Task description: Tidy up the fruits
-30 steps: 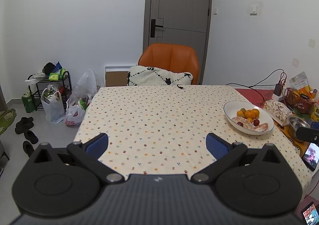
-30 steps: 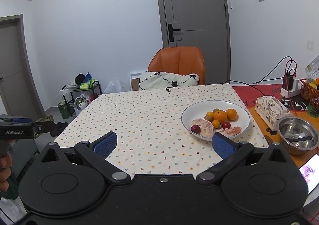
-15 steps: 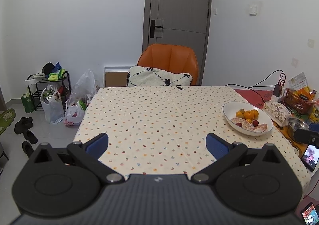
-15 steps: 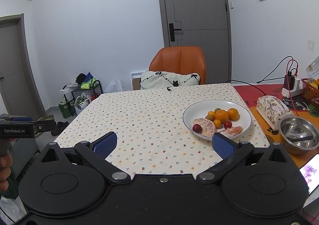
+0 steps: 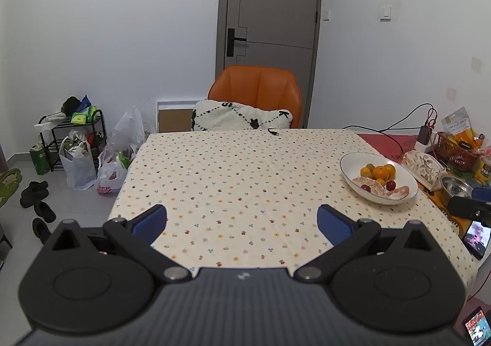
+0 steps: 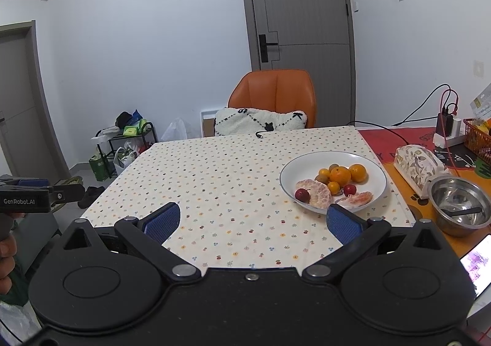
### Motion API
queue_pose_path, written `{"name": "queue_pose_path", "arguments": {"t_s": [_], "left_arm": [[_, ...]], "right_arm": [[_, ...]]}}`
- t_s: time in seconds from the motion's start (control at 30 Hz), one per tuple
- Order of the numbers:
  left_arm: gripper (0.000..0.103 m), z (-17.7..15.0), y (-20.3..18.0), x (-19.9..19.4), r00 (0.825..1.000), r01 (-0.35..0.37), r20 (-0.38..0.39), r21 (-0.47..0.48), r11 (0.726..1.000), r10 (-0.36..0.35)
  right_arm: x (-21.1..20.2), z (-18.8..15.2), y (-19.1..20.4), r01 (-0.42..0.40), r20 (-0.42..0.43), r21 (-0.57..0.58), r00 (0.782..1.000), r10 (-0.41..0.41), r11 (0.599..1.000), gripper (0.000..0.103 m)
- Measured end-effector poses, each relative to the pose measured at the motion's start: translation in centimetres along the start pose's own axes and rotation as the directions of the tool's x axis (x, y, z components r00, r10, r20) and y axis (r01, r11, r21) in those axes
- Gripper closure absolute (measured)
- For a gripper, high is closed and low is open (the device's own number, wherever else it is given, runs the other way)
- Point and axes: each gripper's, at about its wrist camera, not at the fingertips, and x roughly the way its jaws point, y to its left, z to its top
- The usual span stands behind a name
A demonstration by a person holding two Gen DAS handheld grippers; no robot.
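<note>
Two claws are held above the near edge of the counter (image 5: 233, 180), which is covered by a cream cloth with a small floral print. The left claw (image 5: 242, 221) has its blue pads spread wide, with nothing between them. The right claw (image 6: 250, 221) is spread equally wide and also grips nothing; its right pad sits just in front of the near rim of the white bowl (image 6: 294, 168) in the right wrist view.

The fruits are all in that white bowl, which rests on the right part of the cloth. Contents: a large orange (image 6: 340, 175) at the centre, a second orange (image 6: 357, 172) beside it, several small yellow-green fruits (image 6: 324, 173) around them, two small red fruits (image 6: 302, 194), a peeled citrus half (image 6: 317, 193) and a peeled citrus segment (image 6: 357, 199) at the near rim.

To the right of the bowl, off the cloth, lie a patterned pouch (image 6: 417, 166) and a steel bowl (image 6: 458, 203) with a utensil inside. A phone (image 6: 478, 264) with a lit screen lies at the right edge. An orange chair (image 5: 256, 93) with a white cushion (image 5: 241, 116) stands at the far side of the counter.
</note>
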Motion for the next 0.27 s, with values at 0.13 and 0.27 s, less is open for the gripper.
{"name": "queue_pose_path", "arguments": {"t_s": [0.13, 0.27], "left_arm": [[0.0, -0.06, -0.17, 0.01, 1.0, 0.004, -0.002, 0.009, 1.0, -0.004], [0.0, -0.04, -0.16, 0.0, 1.0, 0.005, 0.002, 0.002, 1.0, -0.005]], "right_arm": [[0.15, -0.04, -0.08, 0.001, -0.003, 0.002, 1.0, -0.001, 1.0, 0.0], [0.16, -0.1, -0.13, 0.002, -0.002, 0.0, 1.0, -0.002, 1.0, 0.0]]}}
